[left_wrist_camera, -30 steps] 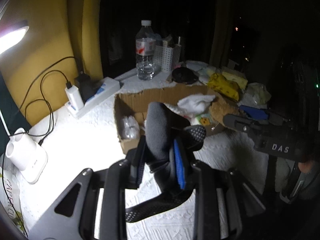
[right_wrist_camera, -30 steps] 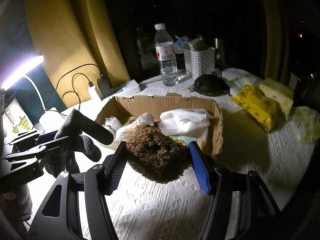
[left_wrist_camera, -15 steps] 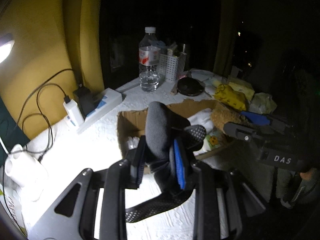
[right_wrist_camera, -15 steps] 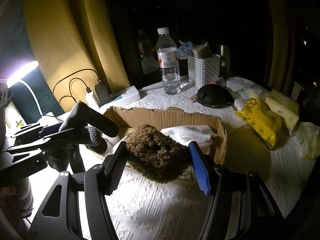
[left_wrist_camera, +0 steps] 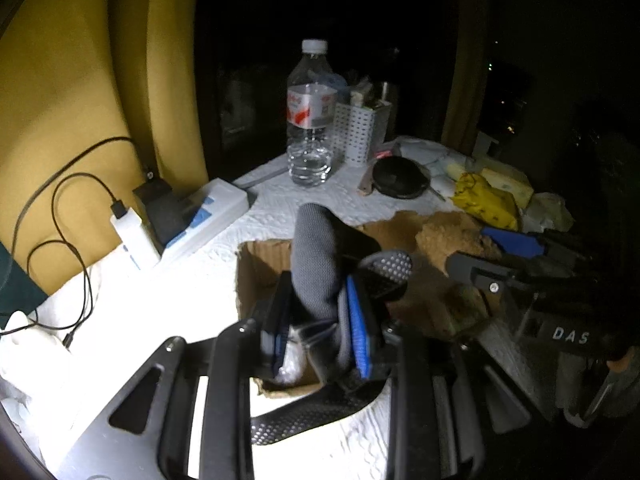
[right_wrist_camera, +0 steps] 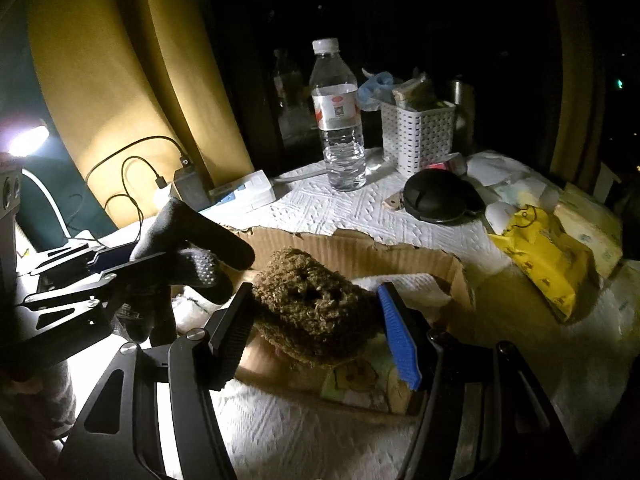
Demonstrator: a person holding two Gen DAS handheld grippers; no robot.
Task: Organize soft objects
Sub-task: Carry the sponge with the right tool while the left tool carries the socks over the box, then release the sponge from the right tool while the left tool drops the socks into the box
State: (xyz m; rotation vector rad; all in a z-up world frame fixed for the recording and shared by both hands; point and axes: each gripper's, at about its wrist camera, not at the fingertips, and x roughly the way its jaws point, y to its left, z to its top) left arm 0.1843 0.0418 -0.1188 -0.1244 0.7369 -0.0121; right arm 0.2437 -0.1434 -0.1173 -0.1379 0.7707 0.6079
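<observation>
Grey sock point(left_wrist_camera: 316, 260) is sitting clamped in the left claw point(left_wrist_camera: 316, 332), and the right claw point(right_wrist_camera: 316, 316) is gripping a brown fuzzy toy point(right_wrist_camera: 316, 300), both hanging over the cardboard box point(right_wrist_camera: 352, 246). Next, I judge, each claw is needing to lower and release inside.

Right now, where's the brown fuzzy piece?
In the right wrist view the brown fuzzy piece is clamped in the right gripper, over the cardboard box, right of the grey sock.

Sock point(left_wrist_camera: 316, 264): grey knit, rubber grip dots. Plush point(right_wrist_camera: 316, 304): brown, shaggy. Box point(right_wrist_camera: 344, 248): matt corrugated cardboard. Bottle point(right_wrist_camera: 340, 120), 12 o'clock: clear glossy plastic.
</observation>
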